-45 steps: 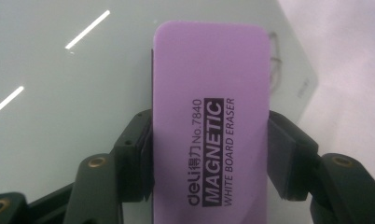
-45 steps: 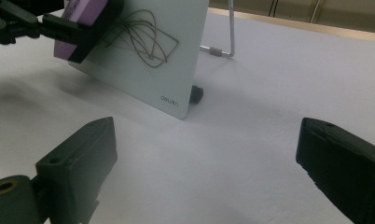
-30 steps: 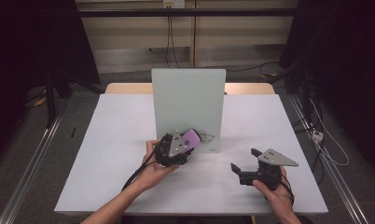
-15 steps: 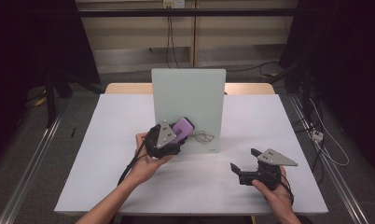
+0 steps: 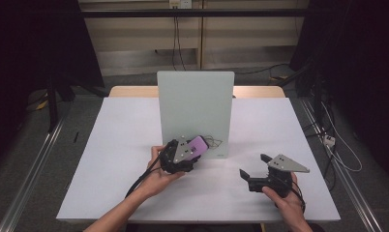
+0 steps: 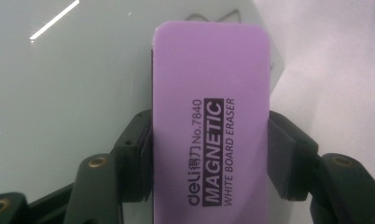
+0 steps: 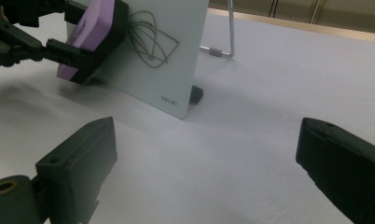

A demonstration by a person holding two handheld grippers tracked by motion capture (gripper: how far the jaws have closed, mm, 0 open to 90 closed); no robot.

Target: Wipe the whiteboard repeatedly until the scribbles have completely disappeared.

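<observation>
inspector a: checking the left tongs (image 5: 196, 151) first: both pads pinch the long sides of the purple eraser (image 6: 211, 121), no gap visible on either side. the eraser sits at the lower part of the whiteboard (image 5: 195, 104), its dark felt face turned to the glass, just left of the scribble (image 7: 150, 39).

inspector b: noted. is the felt on the board?

inspector a: from the right gripper view the felt looks touching or very nearly so near the board's bottom edge; i cannot tell which. the scribble is unwiped.

inspector b: and the right tongs (image 5: 253, 169)?

inspector a: spread wide with nothing between them, resting on the worktop (image 5: 125, 145) to the right of the whiteboard and in front of it, well apart from its stand (image 7: 218, 49).

inspector b: recommendation for the wipe?

inspector a: in my judgement: keep the felt flat against the board, not on an edge, and sweep sideways across the whole scribble with light, even pressure. the board leans on a thin wire stand, so a hard push could tip or slide it; the free tongs could steady the board's right edge if it shifts.
</observation>
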